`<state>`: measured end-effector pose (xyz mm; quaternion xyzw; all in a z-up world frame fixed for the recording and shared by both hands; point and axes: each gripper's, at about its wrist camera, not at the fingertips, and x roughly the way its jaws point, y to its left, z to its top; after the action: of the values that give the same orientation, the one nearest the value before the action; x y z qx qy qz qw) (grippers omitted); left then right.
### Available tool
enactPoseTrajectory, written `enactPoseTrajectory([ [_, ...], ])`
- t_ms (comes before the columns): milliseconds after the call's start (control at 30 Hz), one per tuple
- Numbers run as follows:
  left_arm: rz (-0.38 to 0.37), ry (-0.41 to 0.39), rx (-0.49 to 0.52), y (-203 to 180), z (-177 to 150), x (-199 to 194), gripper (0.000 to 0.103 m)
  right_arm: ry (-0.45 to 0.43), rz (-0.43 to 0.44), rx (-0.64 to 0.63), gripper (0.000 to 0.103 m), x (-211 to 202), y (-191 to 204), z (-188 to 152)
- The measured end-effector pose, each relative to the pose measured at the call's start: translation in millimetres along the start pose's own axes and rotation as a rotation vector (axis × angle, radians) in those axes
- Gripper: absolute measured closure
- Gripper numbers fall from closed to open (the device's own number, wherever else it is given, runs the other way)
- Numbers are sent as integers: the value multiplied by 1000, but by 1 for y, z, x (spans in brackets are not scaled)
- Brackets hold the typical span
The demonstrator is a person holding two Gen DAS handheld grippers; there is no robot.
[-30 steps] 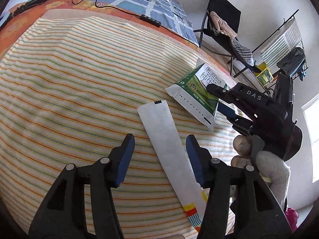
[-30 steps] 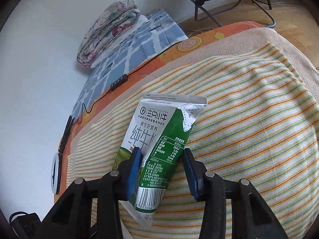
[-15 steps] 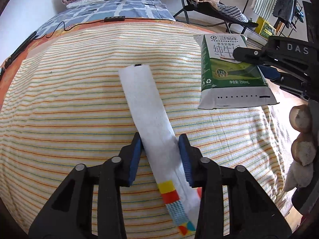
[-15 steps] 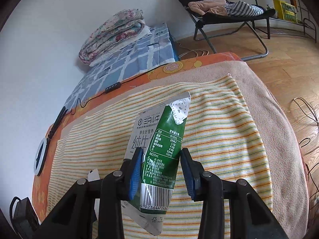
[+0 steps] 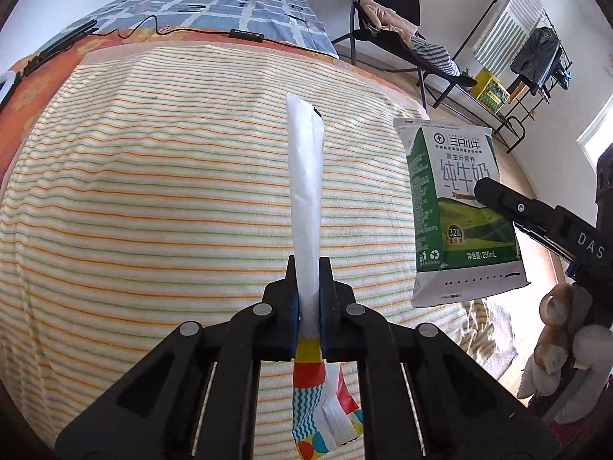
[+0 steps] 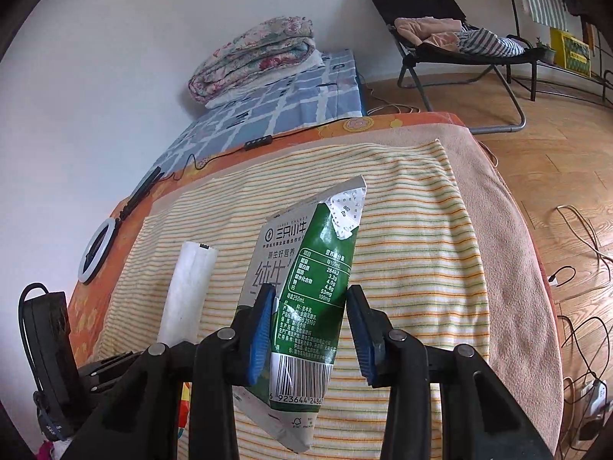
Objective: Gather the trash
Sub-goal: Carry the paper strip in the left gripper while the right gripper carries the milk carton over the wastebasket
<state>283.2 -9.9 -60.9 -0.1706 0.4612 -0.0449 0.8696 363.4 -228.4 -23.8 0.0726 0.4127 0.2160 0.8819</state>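
Milk carton [image 6: 306, 306] clamped in right tool [image 6: 310, 329], white wrapper [image 5: 305, 207] pinched in left tool [image 5: 308, 303]

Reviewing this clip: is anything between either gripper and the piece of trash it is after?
Nothing visible. The left gripper is shut on the white wrapper, and the right gripper is shut on the green milk carton. Both pieces sit directly between the pads, above the striped blanket.

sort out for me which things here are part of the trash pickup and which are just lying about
Part of the job:
- white wrapper, shut in the left tool
- milk carton, held in the right tool

Just lying about:
- folded quilt
- striped blanket
- folding chair with clothes on it
- ring light
- cable with remote
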Motion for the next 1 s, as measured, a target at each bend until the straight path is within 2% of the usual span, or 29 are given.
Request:
enactPoseTrajectory([
  [233,-20,-25,-1,13,-34,-59,98,4,18,-82,64,-34,44,-43],
  [567,-30,-31,27,24,-107,-126,97,47,58,-118,64,-83,87,-122],
  [767,-35,-16,60,19,-153,-148,98,50,55,-157,64,-111,108,-167],
  [1000,-54,22,54,22,-201,-159,97,74,74,-160,64,-128,122,-214],
])
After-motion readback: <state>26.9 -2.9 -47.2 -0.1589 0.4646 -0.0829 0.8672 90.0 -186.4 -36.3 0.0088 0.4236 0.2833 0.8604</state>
